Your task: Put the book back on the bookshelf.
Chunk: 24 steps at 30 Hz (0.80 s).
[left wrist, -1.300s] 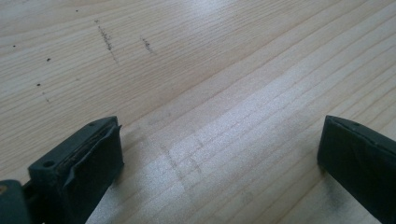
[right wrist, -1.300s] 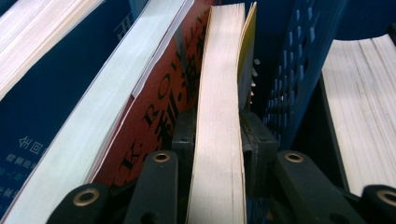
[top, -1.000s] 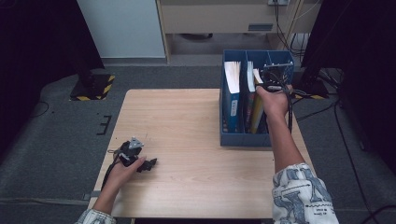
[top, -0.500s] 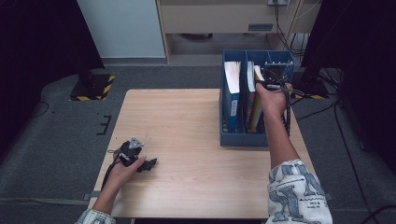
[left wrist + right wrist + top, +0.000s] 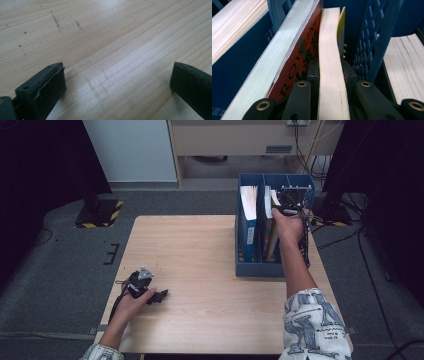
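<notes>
Right gripper (image 5: pixel 329 75) jaws clamped on yellow book (image 5: pixel 332 62), upright in blue rack (image 5: pixel 272 267); long axis vertical, exit straight up. Left gripper (image 5: pixel 117 87) jaws wide open, empty, on table (image 5: pixel 200 250).

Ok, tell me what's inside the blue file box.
The blue file box holds upright books; the right gripper clamps a yellow-covered book beside a red-covered book. Their lower parts are hidden.

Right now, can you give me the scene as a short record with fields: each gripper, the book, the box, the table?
right gripper: shut on yellow book, reaching down into the file box
yellow book: upright in middle compartment, beside red book
left gripper: open, nothing between, low over the table
file box: blue, three compartments, at table's far right
table: light wood
</notes>
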Motion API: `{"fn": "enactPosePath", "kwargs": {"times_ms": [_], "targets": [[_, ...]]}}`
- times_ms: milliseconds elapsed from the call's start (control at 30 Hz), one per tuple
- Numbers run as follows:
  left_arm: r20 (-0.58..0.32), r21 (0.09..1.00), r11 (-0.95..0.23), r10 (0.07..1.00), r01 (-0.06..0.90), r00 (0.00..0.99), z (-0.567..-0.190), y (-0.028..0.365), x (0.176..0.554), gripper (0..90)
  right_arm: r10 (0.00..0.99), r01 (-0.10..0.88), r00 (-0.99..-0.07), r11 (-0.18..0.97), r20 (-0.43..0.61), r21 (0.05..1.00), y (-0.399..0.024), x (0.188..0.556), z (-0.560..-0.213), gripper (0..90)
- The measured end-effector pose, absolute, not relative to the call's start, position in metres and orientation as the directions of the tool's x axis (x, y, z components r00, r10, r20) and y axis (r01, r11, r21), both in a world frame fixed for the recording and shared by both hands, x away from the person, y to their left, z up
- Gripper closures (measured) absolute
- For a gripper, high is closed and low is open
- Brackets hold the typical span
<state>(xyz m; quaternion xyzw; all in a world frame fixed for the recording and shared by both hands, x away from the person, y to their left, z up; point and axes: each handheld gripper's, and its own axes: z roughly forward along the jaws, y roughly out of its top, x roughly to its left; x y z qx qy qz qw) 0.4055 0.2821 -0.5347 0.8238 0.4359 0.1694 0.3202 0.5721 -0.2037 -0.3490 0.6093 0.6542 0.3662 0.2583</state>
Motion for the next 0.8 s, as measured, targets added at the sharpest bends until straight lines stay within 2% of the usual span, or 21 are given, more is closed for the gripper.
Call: {"fn": "enactPosePath", "kwargs": {"times_ms": [800], "targets": [[0.000,0.675,-0.415,0.826,0.610,0.563,-0.5347,0.2819,0.4057,0.0,0.989,0.598,-0.116,-0.004,0.091,0.801,-0.2076,0.5736,-0.3500,74.9]]}}
